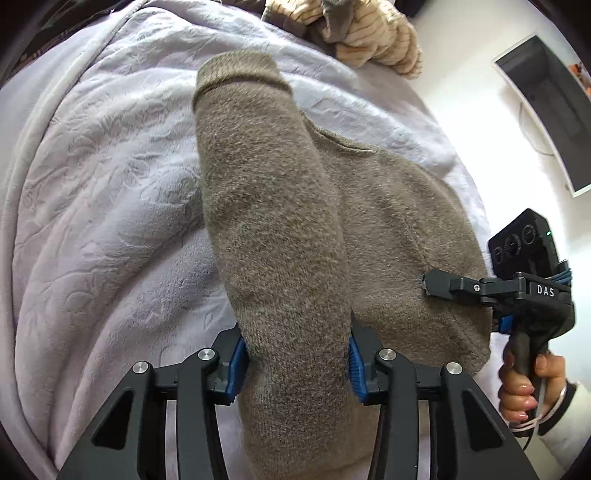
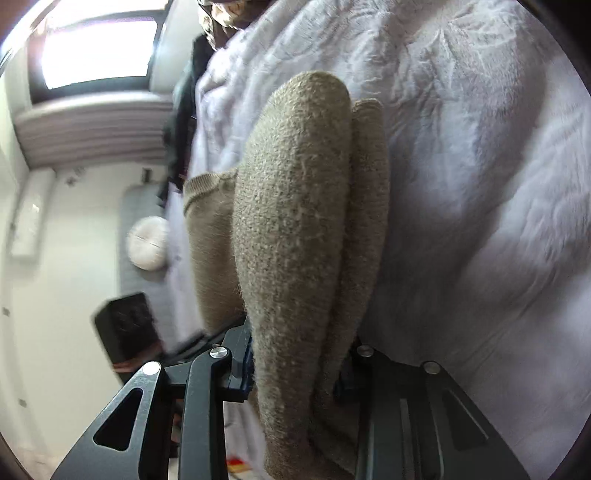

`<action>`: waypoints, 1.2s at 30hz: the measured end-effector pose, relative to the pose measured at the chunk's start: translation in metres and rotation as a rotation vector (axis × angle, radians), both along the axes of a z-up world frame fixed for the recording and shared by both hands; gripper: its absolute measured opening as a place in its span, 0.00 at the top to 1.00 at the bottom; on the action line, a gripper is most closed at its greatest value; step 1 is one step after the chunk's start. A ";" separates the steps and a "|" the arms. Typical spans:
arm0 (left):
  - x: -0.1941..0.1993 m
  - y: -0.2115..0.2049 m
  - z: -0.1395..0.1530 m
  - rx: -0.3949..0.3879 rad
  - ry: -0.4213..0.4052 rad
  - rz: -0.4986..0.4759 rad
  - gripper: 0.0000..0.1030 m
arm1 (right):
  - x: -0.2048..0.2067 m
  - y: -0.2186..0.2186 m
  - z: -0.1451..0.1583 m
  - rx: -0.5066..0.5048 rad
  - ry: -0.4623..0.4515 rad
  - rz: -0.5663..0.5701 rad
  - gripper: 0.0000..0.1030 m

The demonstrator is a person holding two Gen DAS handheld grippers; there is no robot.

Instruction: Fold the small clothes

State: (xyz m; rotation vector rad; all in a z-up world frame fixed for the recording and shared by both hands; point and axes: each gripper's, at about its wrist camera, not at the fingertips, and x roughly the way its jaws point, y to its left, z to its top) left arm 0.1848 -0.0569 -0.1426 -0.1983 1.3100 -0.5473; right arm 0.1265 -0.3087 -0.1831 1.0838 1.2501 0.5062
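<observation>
While the left tool (image 1: 297, 365) clamps its blue pads on a grey-brown knitted sweater's (image 1: 399, 236) sleeve, the right tool (image 1: 424, 286) pinches the body's edge on a pale lilac plush bedspread (image 1: 110, 192).

Seen from the right wrist, the right tool (image 2: 295, 373) grips bunched knit.

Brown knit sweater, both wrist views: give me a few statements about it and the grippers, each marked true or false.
1. The left gripper is clamped on a sleeve of the brown sweater. True.
2. The sweater lies on a bare wooden table. False: it lies on a pale lilac blanket.
3. The right gripper has knit fabric between its fingers. True.
4. The sweater is bright red. False: it is grey-brown.
5. A striped beige garment lies beyond the sweater. True.
</observation>
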 end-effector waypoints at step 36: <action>-0.150 0.155 0.006 0.187 0.142 0.116 0.51 | -0.043 0.153 0.005 -0.354 0.171 0.178 0.55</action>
